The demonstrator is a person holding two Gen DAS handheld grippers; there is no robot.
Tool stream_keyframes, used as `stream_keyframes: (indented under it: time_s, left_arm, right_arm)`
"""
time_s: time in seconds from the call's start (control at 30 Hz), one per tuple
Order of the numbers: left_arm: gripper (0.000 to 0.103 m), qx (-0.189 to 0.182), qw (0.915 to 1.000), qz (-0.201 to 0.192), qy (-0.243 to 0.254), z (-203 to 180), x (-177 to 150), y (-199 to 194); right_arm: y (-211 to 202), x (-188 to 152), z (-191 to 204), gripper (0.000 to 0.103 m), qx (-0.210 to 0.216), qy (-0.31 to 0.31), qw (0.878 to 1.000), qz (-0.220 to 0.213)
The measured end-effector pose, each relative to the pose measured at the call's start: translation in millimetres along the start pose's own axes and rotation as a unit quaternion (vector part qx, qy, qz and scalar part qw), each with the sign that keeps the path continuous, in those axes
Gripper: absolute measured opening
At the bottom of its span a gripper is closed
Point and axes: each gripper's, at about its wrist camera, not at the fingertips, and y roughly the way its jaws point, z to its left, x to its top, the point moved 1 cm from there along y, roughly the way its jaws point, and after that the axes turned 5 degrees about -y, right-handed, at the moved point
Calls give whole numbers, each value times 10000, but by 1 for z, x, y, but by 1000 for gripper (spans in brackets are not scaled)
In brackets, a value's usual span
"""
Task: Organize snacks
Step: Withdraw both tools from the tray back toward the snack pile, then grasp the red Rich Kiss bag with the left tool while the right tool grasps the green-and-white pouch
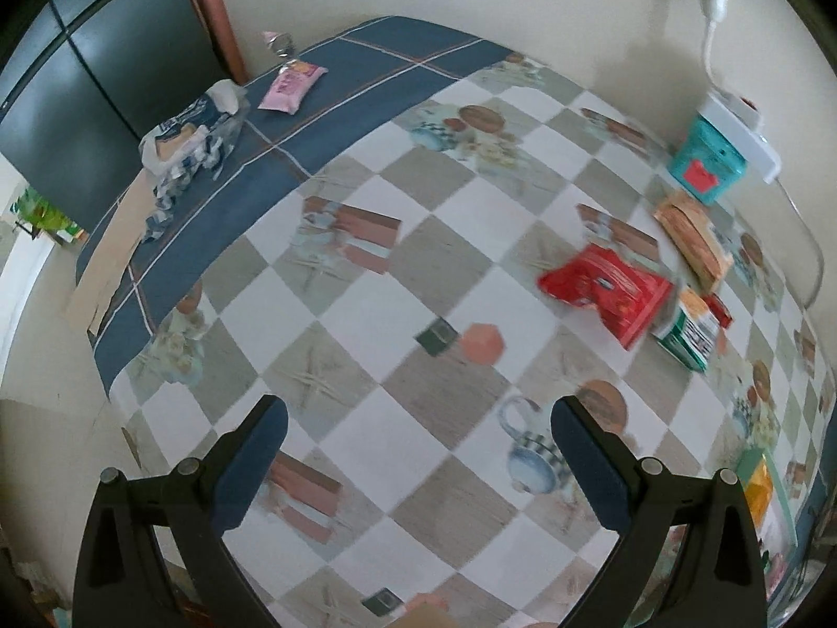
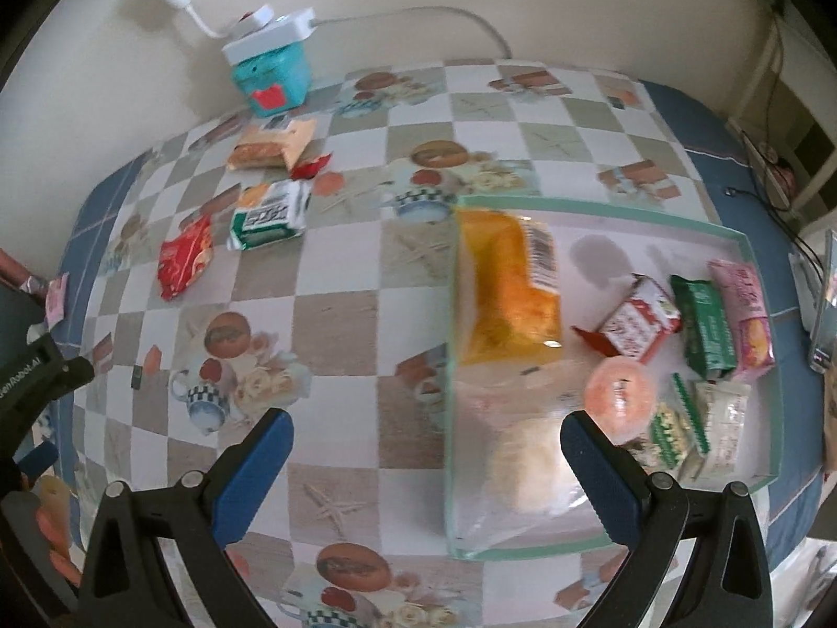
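On the bench at two o'clock from my released, empty left claw (image 1: 418, 458), the red snack packet (image 1: 607, 290) lies long-axis toward four o'clock, nearer it than my released right claw (image 2: 426, 468).

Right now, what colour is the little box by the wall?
Teal, with a red patch on its front. The right wrist view shows it best.
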Motion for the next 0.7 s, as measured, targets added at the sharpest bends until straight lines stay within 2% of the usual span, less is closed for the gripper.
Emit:
stream_keyframes:
  time_s: [0.3, 0.57, 0.7]
  left_arm:
    - [101, -160, 9998, 77, 20, 17, 22, 17]
    - [101, -404, 9988, 128, 240, 3, 35, 29]
    - [101, -634, 9977, 168, 178, -7, 47, 37]
  right_arm:
    - [23, 9, 26, 103, -108, -201, 9997, 96]
    - [26, 24, 31, 103, 13, -137, 9998, -124]
    - [28, 34, 38, 103, 224, -155, 9994, -229]
